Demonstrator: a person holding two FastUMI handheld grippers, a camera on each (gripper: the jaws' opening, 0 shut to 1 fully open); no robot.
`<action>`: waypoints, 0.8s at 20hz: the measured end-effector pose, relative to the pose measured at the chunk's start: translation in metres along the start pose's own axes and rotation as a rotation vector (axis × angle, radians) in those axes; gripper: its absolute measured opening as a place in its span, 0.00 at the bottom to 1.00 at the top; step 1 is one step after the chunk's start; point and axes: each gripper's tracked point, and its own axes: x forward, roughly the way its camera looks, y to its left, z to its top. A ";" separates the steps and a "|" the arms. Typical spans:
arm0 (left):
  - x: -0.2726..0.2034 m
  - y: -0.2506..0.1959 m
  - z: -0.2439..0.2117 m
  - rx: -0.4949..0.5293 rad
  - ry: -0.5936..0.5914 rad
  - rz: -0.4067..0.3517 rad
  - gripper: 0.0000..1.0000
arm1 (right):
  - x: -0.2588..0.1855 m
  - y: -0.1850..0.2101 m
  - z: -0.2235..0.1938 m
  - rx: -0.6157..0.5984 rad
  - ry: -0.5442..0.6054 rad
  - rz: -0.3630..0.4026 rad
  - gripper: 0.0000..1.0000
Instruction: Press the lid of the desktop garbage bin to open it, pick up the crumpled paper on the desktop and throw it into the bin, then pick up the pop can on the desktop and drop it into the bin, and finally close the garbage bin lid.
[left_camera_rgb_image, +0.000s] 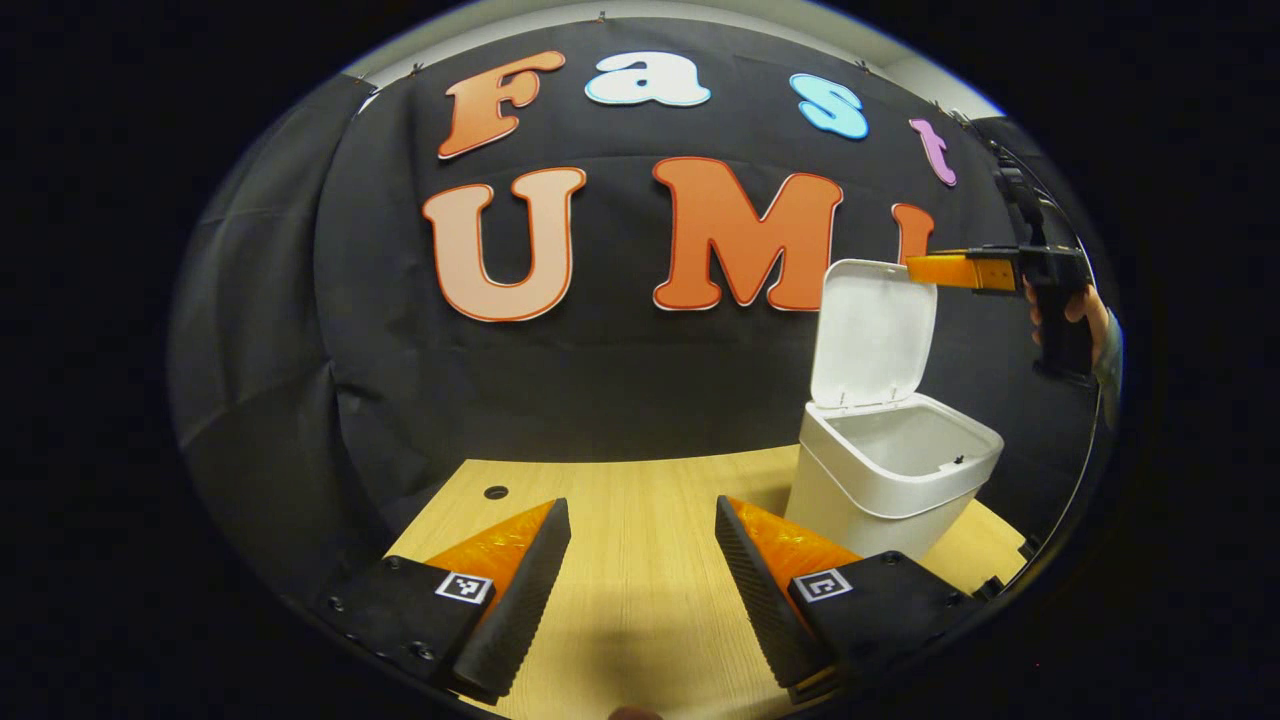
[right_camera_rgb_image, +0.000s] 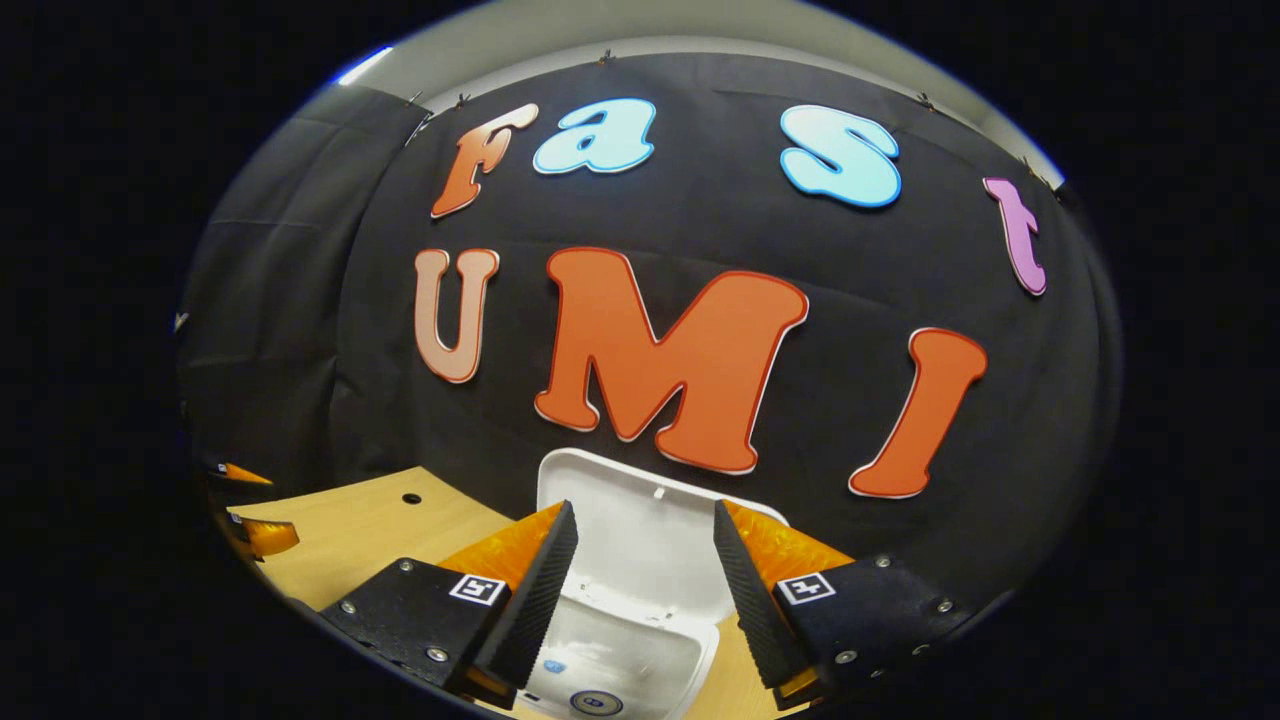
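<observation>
The garbage bin (left_camera_rgb_image: 885, 480) stands open on the wooden table (left_camera_rgb_image: 640, 590), its white lid (left_camera_rgb_image: 872, 332) raised almost upright on the hinge at the bin's back edge, in front of the black cloth wall.

In the left gripper view, the left tongs (left_camera_rgb_image: 640, 570) hang low over the table to the left of the bin, set wide apart with only bare tabletop between the fingers; they hold nothing. The nearer finger comes close to the bin's base without clearly touching it. A small dark round hole (left_camera_rgb_image: 496, 492) sits in the table well to the left of the bin, near the wall. The bin's inner walls look white and its floor cannot be seen from this angle.

Also in that view, the right tongs (left_camera_rgb_image: 925, 270) reach in from the bin's right side, level with the lid's top edge and right at it; whether they touch the lid cannot be told. A hand (left_camera_rgb_image: 1075, 315) grips the handle behind them.

In the right gripper view, the right tongs (right_camera_rgb_image: 640, 580) are above the bin, spread wide and empty, with the upright lid (right_camera_rgb_image: 640, 540) seen between the fingers and the bin's opening (right_camera_rgb_image: 620, 660) below. Inside the bin, a round can end (right_camera_rgb_image: 597, 702) lies at the bottom, with a small pale scrap beside it that is too small to identify. The left tongs (right_camera_rgb_image: 250, 505) show far to the left of the bin.
</observation>
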 end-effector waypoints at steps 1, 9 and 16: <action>-0.001 0.006 0.000 -0.006 -0.001 0.013 0.93 | 0.007 -0.001 0.006 0.003 -0.011 -0.007 0.83; -0.019 0.054 -0.014 -0.066 0.009 0.124 0.93 | 0.051 -0.004 0.017 0.027 0.010 -0.042 0.83; -0.033 0.080 -0.019 -0.056 0.007 0.192 0.93 | 0.050 0.017 0.005 0.092 0.054 -0.004 0.82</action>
